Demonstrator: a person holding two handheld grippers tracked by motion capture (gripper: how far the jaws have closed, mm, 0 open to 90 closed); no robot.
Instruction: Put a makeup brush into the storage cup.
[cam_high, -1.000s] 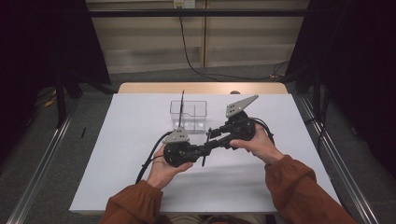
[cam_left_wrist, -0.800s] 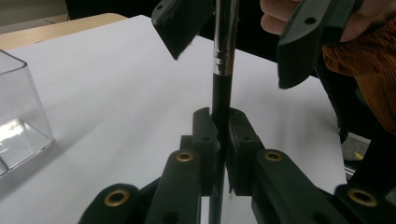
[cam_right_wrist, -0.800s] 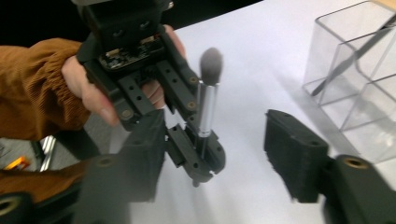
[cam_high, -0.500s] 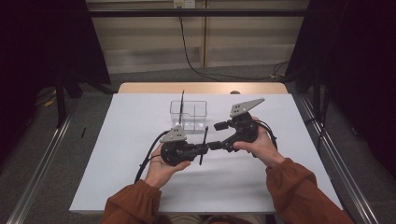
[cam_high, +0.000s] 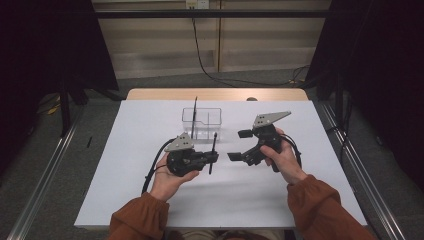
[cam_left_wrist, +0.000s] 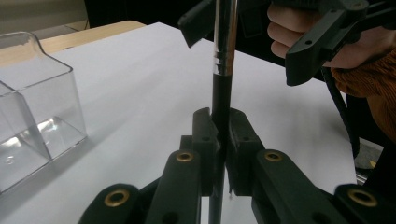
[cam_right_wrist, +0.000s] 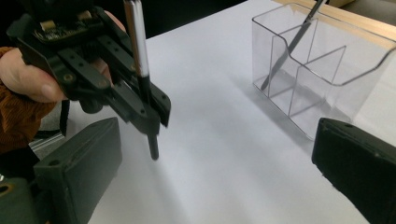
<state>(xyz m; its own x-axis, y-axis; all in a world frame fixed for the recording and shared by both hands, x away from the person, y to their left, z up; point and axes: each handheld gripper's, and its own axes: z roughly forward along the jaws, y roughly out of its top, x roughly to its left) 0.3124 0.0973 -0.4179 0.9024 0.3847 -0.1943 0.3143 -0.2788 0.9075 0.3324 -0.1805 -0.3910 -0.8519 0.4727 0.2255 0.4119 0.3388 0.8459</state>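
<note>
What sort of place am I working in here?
Likely a lab recording station: a white-covered table flanked by black curtains, with a clear plastic organizer and hand-held grippers, left and right.

Clear organizer (cam_high: 202, 123) on white table (cam_high: 125, 165)

black-and-silver brush (cam_high: 212, 152); black claw (cam_high: 212, 159); white table (cam_high: 150, 200)

No readable text, label, brand, number or sign appears in any of the 3 views.
</note>
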